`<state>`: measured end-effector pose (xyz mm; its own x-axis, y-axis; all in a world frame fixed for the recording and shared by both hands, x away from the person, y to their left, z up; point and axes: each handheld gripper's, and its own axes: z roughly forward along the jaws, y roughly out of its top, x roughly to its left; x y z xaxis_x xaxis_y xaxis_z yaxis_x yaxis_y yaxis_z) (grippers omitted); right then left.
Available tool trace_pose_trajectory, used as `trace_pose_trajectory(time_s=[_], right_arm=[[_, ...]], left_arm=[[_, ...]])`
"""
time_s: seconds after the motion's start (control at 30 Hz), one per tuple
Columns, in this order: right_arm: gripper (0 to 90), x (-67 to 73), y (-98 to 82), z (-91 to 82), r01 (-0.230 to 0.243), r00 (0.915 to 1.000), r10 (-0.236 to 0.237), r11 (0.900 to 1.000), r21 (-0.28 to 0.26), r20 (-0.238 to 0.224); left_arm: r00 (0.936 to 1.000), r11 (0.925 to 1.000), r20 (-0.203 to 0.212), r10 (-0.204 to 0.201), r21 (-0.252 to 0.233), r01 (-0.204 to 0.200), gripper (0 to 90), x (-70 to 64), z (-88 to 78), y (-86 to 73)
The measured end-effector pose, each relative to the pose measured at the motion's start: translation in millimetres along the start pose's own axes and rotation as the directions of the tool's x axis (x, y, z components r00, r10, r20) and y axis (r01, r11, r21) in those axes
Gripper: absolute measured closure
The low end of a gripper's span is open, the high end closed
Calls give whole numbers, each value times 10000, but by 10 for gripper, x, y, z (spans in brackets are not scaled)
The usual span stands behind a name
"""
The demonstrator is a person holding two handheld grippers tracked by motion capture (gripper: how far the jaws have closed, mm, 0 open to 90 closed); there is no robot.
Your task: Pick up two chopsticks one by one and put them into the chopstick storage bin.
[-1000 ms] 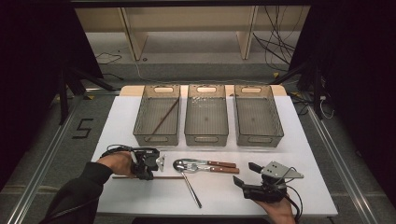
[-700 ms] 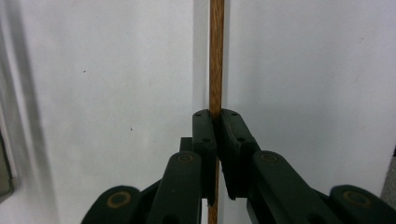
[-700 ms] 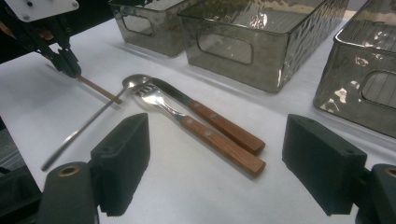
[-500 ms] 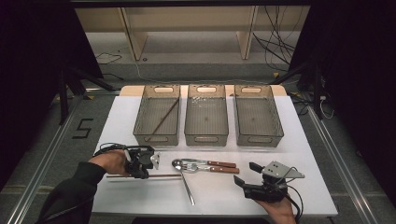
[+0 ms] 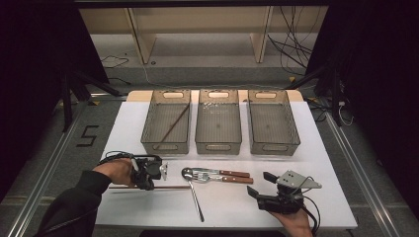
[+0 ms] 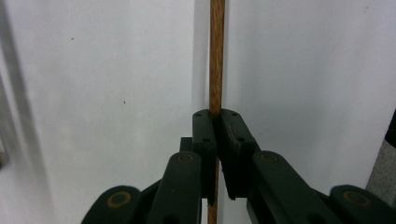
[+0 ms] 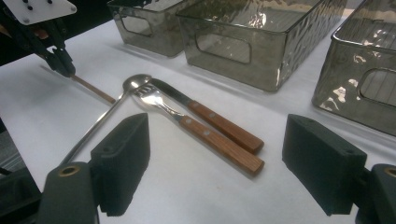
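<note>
On a white tabletop (image 5: 326, 163), the left claw (image 5: 148, 183) is clenched on a thin brown chopstick (image 5: 173, 187), pinching it near one end while the stick lies flat and runs toward the middle of the tabletop. In the left gripper view the pads press the chopstick from both sides. The right claw (image 5: 258, 188) rests released, jaws wide apart, near a fork (image 7: 196, 128) and a knife (image 7: 210, 119) with wooden handles and a long metal spoon (image 7: 105, 116). Three clear bins (image 5: 218, 123) stand behind; the left one already holds a similar stick. Because the grip is so far off centre, the chopstick may swing or slip when lifted, and its free end, lying just beside the spoon, may knock it.
</note>
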<state>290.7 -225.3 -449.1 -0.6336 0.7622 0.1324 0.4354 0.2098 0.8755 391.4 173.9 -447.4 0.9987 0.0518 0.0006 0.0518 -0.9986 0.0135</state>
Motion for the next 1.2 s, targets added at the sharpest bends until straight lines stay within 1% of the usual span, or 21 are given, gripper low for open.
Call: trace_pose_trajectory(time_s=[0.03,0.07,0.13,0.2,0.33,0.4,0.53,0.6,0.63,0.67,0.73,0.8,0.87,0.93,1.0,1.03,1.07,1.1,1.13,1.17,1.2], right_arm=[[240,-2,1,-2,27,10000,-27,10000,-9,15],[241,-3,2,-4,32,10000,-32,10000,-30,19],[241,3,3,-9,37,10000,-37,10000,-31,20],[240,5,3,-7,49,10000,-49,10000,-34,20],[241,2,5,-3,40,10000,-40,10000,-32,21],[241,4,6,-5,67,10000,-67,10000,-30,16],[241,10,5,-7,74,10000,-74,10000,-44,15],[240,8,6,-6,58,10000,-58,10000,-36,13],[241,5,4,-4,69,10000,-69,10000,-27,26],[240,3,3,-3,65,10000,-65,10000,-31,14],[240,8,4,-4,67,10000,-67,10000,-18,11],[241,9,4,-7,69,10000,-69,10000,-48,0],[241,8,3,-8,61,10000,-61,10000,-22,19],[240,9,5,-11,28,10000,-28,10000,-26,13],[240,8,4,-11,31,10000,-31,10000,-24,17],[240,8,4,-12,32,10000,-32,10000,-24,15],[240,7,4,-12,35,10000,-35,10000,-29,15],[241,8,4,-13,34,10000,-34,10000,-34,19],[241,8,4,-13,39,10000,-39,10000,-36,15],[241,8,4,-15,61,10000,-61,10000,-34,16],[241,8,4,-17,69,10000,-69,10000,-40,23]], left_arm=[[10000,10000,-24,45,75,-45,848,2,-10,-6],[10000,10000,-24,-28,-45,28,848,-4,-11,-15],[10000,10000,-88,-28,-59,27,848,-9,-30,-30],[9999,9998,-74,-116,-181,115,848,-5,-58,-54],[9989,9984,-277,-369,-447,357,848,15,-141,-109],[9964,9937,-296,-793,-822,766,848,33,-209,-144],[9916,9848,-617,-1140,-1385,1046,848,52,-364,-175],[9900,9805,-727,-1211,-1643,1079,848,52,-442,-168],[9883,9763,-785,-1309,-1835,1147,848,55,-475,-161],[9877,9752,-872,-1298,-1912,1113,848,60,-509,-151],[9842,9703,-1090,-1397,-2134,1141,848,76,-576,-124],[9796,9618,-1284,-1547,-2463,1196,848,112,-639,-100],[9702,9497,-1479,-1917,-2772,1454,848,155,-693,-75],[9645,9412,-1568,-2125,-2982,1589,848,209,-740,-55],[9512,9262,-1709,-2567,-3247,1916,848,273,-779,-36],[9439,9177,-1717,-2822,-3351,2134,848,307,-797,-31],[9362,9116,-1749,-3050,-3380,2338,847,348,-824,-30],[9240,8995,-1793,-3378,-3506,2609,847,384,-847,-28],[9162,8925,-1816,-3572,-3557,2774,847,413,-874,-26],[9063,8828,-1855,-3798,-3654,2952,848,441,-901,-23],[8941,8708,-1867,-4071,-3749,3182,848,471,-933,-20]])
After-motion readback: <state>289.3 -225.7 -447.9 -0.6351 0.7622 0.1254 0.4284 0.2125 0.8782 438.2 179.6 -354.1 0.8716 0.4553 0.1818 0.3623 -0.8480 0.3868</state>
